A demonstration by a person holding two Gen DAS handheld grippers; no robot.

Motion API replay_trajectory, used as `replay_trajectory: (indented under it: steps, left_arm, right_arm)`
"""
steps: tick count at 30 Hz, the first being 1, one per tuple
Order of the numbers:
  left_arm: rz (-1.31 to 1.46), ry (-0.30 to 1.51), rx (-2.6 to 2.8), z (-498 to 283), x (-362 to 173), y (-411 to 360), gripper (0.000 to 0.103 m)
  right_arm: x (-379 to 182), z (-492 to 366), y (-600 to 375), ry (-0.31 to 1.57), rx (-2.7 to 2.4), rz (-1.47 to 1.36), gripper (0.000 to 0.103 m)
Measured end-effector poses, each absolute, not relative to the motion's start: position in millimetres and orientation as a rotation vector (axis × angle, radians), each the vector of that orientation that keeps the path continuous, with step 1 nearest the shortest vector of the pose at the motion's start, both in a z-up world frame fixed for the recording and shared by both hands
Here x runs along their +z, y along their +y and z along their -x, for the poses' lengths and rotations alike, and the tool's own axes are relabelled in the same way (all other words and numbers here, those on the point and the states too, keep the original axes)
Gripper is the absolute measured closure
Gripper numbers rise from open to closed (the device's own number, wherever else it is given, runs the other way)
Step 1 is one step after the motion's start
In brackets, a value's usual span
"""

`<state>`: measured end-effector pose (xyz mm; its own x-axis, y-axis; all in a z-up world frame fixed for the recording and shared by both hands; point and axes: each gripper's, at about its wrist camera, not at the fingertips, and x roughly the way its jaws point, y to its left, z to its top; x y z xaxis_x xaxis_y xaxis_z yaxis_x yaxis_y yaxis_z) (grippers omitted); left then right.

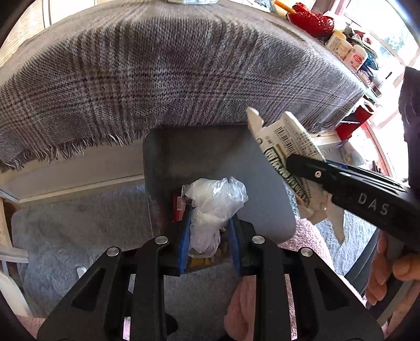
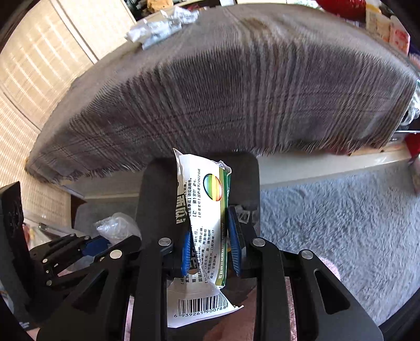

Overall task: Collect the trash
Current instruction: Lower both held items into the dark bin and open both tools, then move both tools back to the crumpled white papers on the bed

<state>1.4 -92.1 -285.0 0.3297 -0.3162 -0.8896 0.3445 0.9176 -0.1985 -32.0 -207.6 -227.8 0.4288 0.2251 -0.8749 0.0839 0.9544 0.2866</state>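
My left gripper (image 1: 209,230) is shut on a crumpled clear plastic bag (image 1: 214,202) and holds it over the open grey trash bin (image 1: 267,188), which has a red packet and other scraps inside. My right gripper (image 2: 210,249) is shut on a flattened white and green cardboard box (image 2: 204,209) with a barcode. In the left wrist view that box (image 1: 281,141) hangs over the bin's right rim, held by the right gripper (image 1: 302,168). In the right wrist view the bin (image 2: 157,199) is behind the box, and the left gripper (image 2: 105,241) with the plastic bag (image 2: 115,225) is at lower left.
A table draped in grey plaid cloth (image 1: 168,73) overhangs the bin. Crumpled foil wrappers (image 2: 160,26) lie on the cloth's far side. Bottles and a red basket (image 1: 312,21) crowd the table's right end. A fluffy grey rug (image 2: 341,223) covers the floor.
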Motion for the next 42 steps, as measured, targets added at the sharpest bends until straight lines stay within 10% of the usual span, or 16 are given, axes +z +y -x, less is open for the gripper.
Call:
replay_trajectory:
  steps: [11,14,19,25,42]
  left_arm:
    - [0.009,1.179,-0.426,-17.9,-295.1,-87.9,0.065]
    - [0.010,1.170,-0.414,-17.2,-290.8,-84.5,0.052]
    - [-0.018,1.148,-0.393,-15.9,-279.4,-81.5,0.035]
    - [-0.037,1.089,-0.364,-12.0,-255.4,-73.8,0.011]
    - [0.004,0.975,-0.281,-41.4,-188.7,-50.5,0.008]
  right_arm:
    - [-231.2,12.7,-204.3,1.139,0.102,-0.314,0.074]
    - [-228.3,11.2,-205.2,1.123,0.104,-0.322,0.042]
    - [-217.4,12.5,-209.7,1.095,0.072,-0.305,0.037]
    - [-201.6,18.6,-222.6,1.057,0.012,-0.278,0.006]
    - [-133.3,-8.0,-265.5,0.899,-0.070,-0.270,0.003]
